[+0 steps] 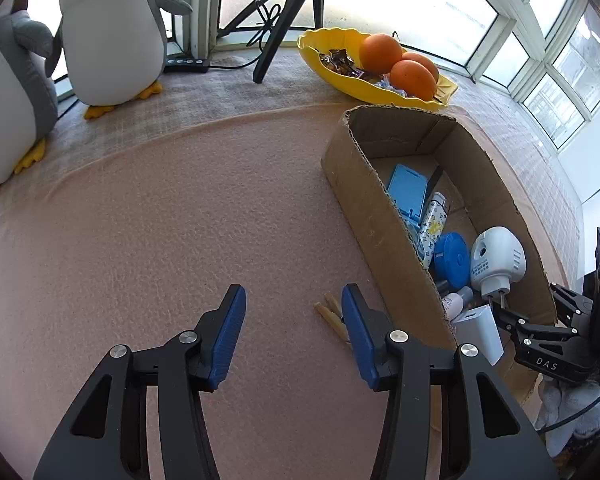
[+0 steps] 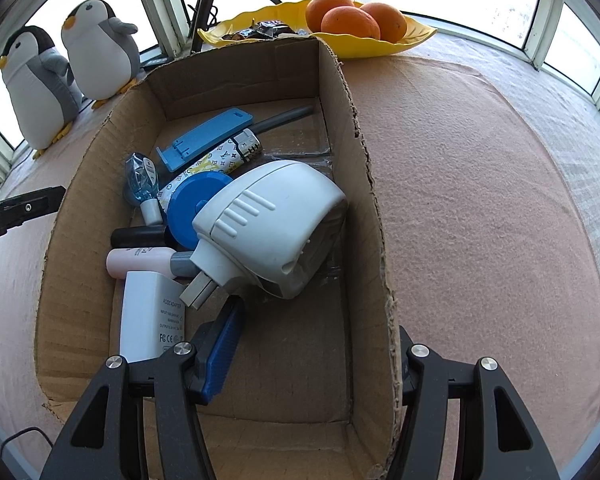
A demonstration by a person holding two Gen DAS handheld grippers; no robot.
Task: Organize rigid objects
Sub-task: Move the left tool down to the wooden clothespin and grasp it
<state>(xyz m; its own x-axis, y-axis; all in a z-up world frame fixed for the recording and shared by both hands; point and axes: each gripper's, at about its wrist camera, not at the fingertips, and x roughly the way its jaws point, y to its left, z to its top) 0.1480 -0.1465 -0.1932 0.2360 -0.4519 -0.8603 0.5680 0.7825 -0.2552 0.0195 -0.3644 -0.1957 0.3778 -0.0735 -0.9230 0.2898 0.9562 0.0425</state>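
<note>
On the pink cloth-covered table (image 1: 160, 220), the left gripper (image 1: 294, 300) hovers with its blue-padded jaws partly apart and nothing between them; a wooden clothespin (image 1: 333, 316) lies on the cloth just beside its right-hand finger, close to the near wall of the cardboard box (image 1: 363, 216). The right gripper (image 2: 319, 328) straddles the box's right wall, one finger inside and the other outside; whether the pads press on the cardboard I cannot tell. Inside the box lie a white plug-in device (image 2: 276, 224), a white power adapter (image 2: 148, 316), a blue round case (image 2: 196, 204), a blue phone stand (image 2: 208, 136) and a patterned lighter (image 2: 216, 160). Towards the table's far edge stand a yellow dish (image 1: 339, 76) of oranges (image 1: 379, 54) and two plush penguins (image 1: 112, 36).
</note>
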